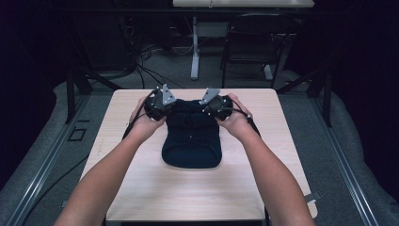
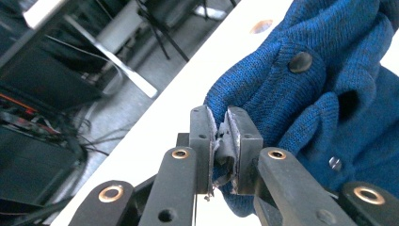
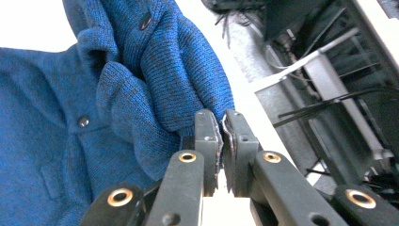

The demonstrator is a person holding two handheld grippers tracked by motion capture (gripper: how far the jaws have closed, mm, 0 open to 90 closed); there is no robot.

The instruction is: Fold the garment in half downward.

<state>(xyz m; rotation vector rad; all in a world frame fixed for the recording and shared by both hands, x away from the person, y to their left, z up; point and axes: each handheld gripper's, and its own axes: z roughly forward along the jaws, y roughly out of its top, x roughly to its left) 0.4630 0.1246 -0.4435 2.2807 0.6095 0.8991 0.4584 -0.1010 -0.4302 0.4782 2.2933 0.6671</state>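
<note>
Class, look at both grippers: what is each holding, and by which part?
Both hold the blue knitted garment: the left gripper and right gripper each pinch a fold near its buttoned top edge.

The desk (image 1: 155, 188) was a rectangular unit with a light wood-grain top, standing on a grey floor (image 1: 42, 155). One item lay directly on it: a dark blue knitted garment (image 1: 192, 141) with buttons down its front, positioned on the far half of the top, roughly centred between the left and right edges. The near end of the garment lay flat with a rounded outline; the far end was bunched and raised off the surface. The near half of the desk and both side margins showed bare wood grain.
</note>
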